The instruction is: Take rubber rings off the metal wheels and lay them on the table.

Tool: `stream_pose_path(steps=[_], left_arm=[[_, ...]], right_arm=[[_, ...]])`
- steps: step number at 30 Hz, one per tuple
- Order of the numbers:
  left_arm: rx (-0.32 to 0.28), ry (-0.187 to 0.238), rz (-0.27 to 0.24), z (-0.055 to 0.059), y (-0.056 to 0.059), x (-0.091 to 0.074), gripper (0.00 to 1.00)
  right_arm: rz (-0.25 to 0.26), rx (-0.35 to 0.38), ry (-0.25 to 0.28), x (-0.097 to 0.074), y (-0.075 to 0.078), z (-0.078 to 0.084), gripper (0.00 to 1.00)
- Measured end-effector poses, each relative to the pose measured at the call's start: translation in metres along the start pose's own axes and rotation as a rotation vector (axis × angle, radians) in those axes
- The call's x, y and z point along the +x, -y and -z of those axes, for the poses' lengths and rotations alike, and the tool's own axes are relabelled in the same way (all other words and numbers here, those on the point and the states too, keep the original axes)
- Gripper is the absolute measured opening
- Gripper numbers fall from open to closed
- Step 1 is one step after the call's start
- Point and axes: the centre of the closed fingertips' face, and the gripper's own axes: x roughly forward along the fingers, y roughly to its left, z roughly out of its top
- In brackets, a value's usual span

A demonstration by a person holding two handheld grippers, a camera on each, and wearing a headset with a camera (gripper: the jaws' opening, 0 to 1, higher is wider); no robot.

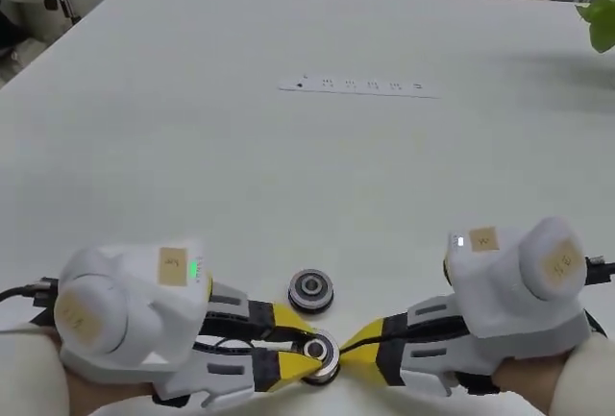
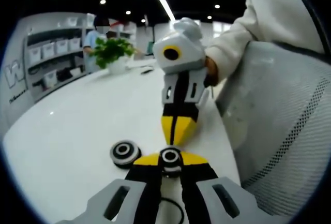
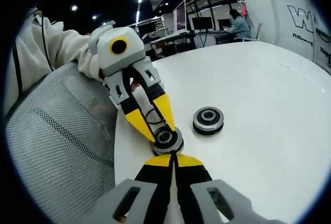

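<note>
White power strip (image 1: 360,86), potted plant (image 2: 113,53), mesh chair (image 3: 57,125)

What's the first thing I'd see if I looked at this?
The yellow jaws of the left gripper and the right gripper meet nose to nose at a metal wheel by the near edge of the white table. A second wheel sits just behind it, apart.

Left tongs (image 1: 312,356) and right tongs (image 1: 354,341), same build: yellow wedge tips, black fingers, light-grey slotted links. Behind them sits a rounded white housing (image 1: 106,315). Tan square stickers (image 1: 173,265) with small marks on each housing. Green LED (image 1: 193,270) on left housing, bluish-white on right. Black cable (image 1: 21,293) behind left housing. Cream sleeves (image 3: 46,40).
</note>
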Motion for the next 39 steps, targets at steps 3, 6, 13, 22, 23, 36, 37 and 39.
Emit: stream_pose_path(steps=[3,6,13,22,23,36,37,39], left_arm=[[-0.001,0.006,0.0,-0.001,0.0,0.0,0.13],[-0.001,0.013,0.0,-0.001,0.0,0.0,0.13],[-0.001,0.024,-0.002,0.0,-0.001,0.0,0.13],[0.0,0.024,-0.003,0.001,-0.002,0.0,0.13],[-0.001,0.024,-0.003,0.001,-0.002,0.0,0.13],[0.018,0.018,0.0,-0.002,0.001,0.002,0.13],[0.022,0.017,0.001,-0.002,0.001,0.002,0.13],[0.023,0.016,0.001,-0.003,0.001,0.003,0.13]], right_arm=[[-0.006,0.044,0.01,0.0,0.001,0.001,0.0],[-0.014,0.085,0.027,0.0,0.002,0.0,0.0],[-0.031,0.194,0.069,-0.002,0.004,-0.003,0.0],[-0.045,0.273,0.09,-0.003,0.003,-0.004,0.0],[-0.046,0.276,0.09,-0.003,0.003,-0.004,0.0],[-0.06,0.313,0.106,-0.006,0.002,-0.011,0.0],[-0.06,0.316,0.106,-0.006,0.002,-0.011,0.0],[-0.06,0.316,0.105,-0.006,0.002,-0.011,0.0]])
